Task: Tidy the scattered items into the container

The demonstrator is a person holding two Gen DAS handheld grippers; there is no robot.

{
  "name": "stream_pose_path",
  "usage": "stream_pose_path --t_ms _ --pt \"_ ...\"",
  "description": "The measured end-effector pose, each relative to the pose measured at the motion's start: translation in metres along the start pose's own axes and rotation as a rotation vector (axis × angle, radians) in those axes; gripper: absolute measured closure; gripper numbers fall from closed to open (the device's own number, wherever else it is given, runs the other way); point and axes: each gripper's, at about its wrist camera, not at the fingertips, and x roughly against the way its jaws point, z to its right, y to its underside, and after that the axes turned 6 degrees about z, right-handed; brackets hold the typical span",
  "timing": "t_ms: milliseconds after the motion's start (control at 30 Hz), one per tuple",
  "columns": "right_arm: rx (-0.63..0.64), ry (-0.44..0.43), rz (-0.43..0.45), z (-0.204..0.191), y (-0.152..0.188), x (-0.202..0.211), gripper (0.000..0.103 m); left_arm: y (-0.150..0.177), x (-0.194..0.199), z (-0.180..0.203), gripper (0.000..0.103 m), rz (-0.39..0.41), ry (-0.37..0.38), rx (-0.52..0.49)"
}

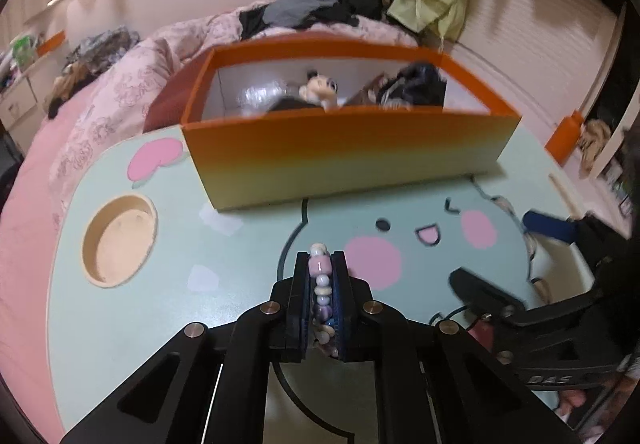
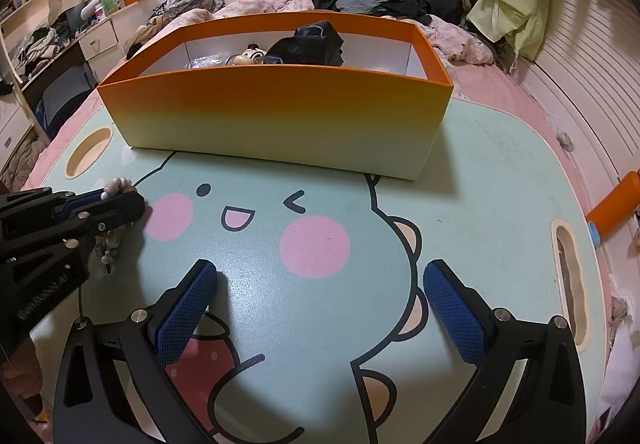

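A: Most of the bead bracelet [image 1: 322, 296] is swallowed between the pads, only its middle run is seen.

B: Same with the orange box [image 2: 280, 112], contents half hidden by its front wall, and blurred in the left view.

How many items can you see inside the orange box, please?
3 in the orange box: crinkly clear plastic left, small figurine middle, dark bundle right. More may lie hidden below the front wall.

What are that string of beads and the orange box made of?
Beads: probably glazed ceramic or glass; glossy pastel pieces, pinched in the left gripper. Box: looks like matte cardboard; thin, straight walls, white inside, printed orange fading to cream.
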Motion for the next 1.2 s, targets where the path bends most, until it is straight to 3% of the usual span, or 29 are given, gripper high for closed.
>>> stream_pose_path --t_ms 100,467,567,700,767,800,833,1067,1200 --pt "0.000 0.000 0.000 0.000 0.000 0.000 0.000 -0.015 0.021 0.001 0.094 0.064 0.016 -0.008" --pt "0.000 0.000 0.000 0.001 0.000 0.000 0.000 -0.133 0.094 0.010 0.094 0.393 0.038 -0.077" --pt "0.000 0.000 0.000 0.001 0.000 0.000 0.000 -0.148 0.087 0.012 0.094 0.412 0.035 -0.073" --pt "-0.001 0.000 0.000 0.000 0.000 0.000 0.000 -0.146 0.036 0.007 0.093 0.303 0.034 -0.031" --pt "-0.001 0.000 0.000 0.000 0.000 0.000 0.000 -0.135 0.008 0.005 0.077 0.235 0.028 -0.010" --pt "-0.001 0.000 0.000 0.000 0.000 0.000 0.000 -0.129 -0.007 0.003 0.046 0.187 0.019 -0.002" --pt "-0.001 0.000 0.000 0.000 0.000 0.000 0.000 -0.122 -0.018 0.002 0.032 0.150 0.005 0.008" --pt "-0.001 0.000 -0.001 -0.001 0.000 -0.001 0.000 -0.094 -0.012 -0.013 0.026 0.136 0.001 0.088" --pt "-0.002 0.000 -0.001 -0.001 0.001 -0.001 0.000 -0.084 0.015 -0.030 0.007 0.168 -0.026 0.155"
